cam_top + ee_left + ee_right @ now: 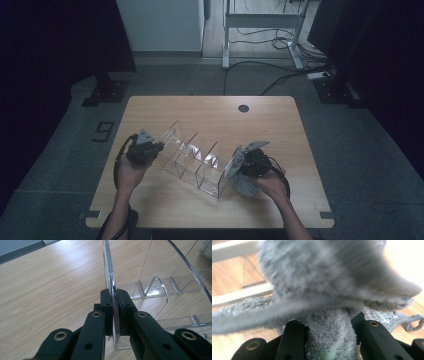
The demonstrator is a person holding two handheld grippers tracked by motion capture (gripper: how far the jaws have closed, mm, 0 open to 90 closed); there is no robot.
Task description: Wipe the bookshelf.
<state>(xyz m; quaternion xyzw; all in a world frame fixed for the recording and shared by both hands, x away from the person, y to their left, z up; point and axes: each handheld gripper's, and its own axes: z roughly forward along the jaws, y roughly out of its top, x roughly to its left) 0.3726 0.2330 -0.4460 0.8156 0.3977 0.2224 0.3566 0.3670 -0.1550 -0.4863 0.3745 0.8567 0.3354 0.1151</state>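
Standing on the table [280,125], the clear divided organizer [192,157] holds nothing.

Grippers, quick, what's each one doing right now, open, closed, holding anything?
Left gripper: closed on the end wall of the clear plastic organizer.
Right gripper: closed on a grey fluffy cloth, beside the organizer's other end.

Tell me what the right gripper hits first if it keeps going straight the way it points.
Likely the near end wall of the clear acrylic organizer. The right gripper, shut on a grey cloth, points at it from close range, so the cloth would touch first. Whether a gap remains is unclear.
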